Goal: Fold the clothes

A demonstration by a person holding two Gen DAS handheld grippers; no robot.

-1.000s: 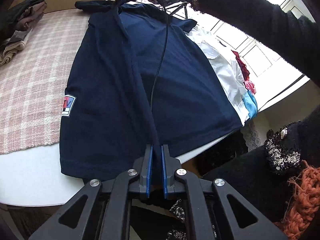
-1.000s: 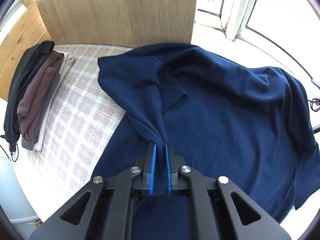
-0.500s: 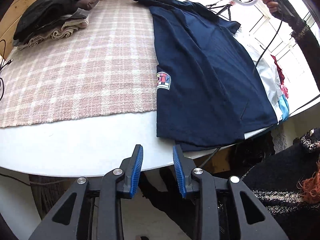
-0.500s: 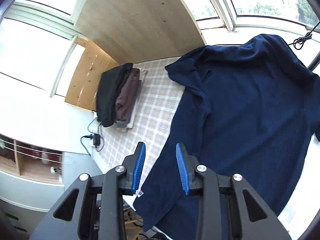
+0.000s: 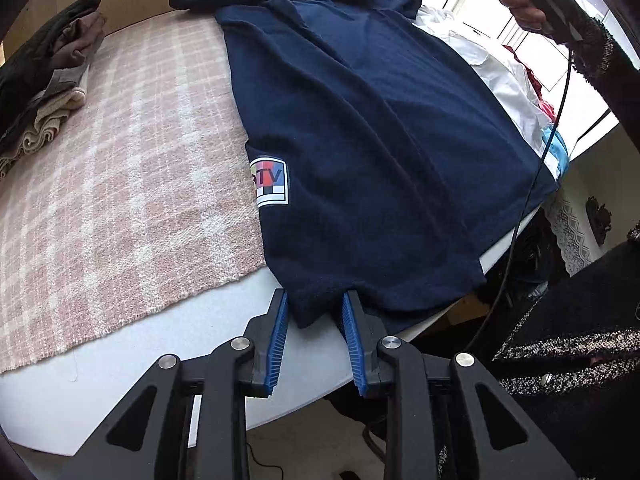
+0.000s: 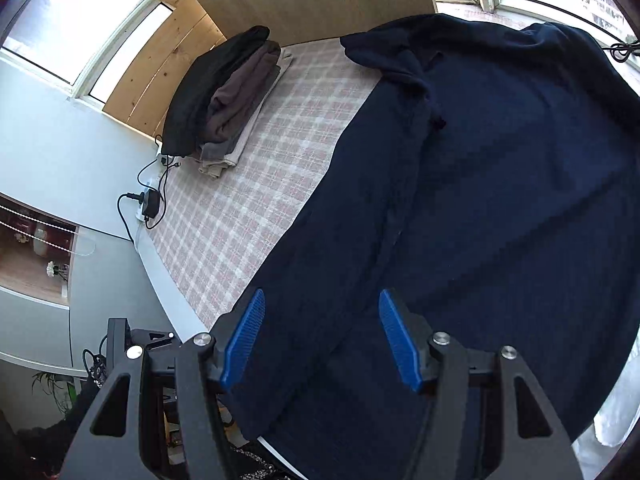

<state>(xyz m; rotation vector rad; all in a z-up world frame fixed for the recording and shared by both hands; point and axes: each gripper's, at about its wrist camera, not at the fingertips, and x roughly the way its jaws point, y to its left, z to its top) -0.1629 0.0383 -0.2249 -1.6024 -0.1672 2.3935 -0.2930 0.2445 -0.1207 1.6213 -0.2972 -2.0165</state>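
Left wrist view showed us our left gripper (image 5: 314,314) low over the near rim of the white round counter (image 5: 160,360), its blue-padded jaws closing around the bottom corner of the navy blue short-sleeved shirt (image 5: 380,140); the hem corner lay between the pads, which did not yet press on it. That shirt lay spread flat, partly on the pink and white checked woven cloth (image 5: 120,180) and partly over a white garment (image 5: 500,80) at the far right. A colourful square printed logo (image 5: 270,180) sat at the shirt's left folded edge. We saw a stack of folded dark, brown and beige clothes (image 5: 52,80) well apart at the cloth's far left. Our right hand (image 5: 528,12) held the other tool above the shirt's collar end, a black cable (image 5: 540,168) trailing from it.

From the right wrist view, our right gripper (image 6: 322,340) hovered above the navy shirt (image 6: 500,200), jaws apart and opening, nothing held between them. A black plug adapter (image 6: 152,204) lay at the counter's left edge.
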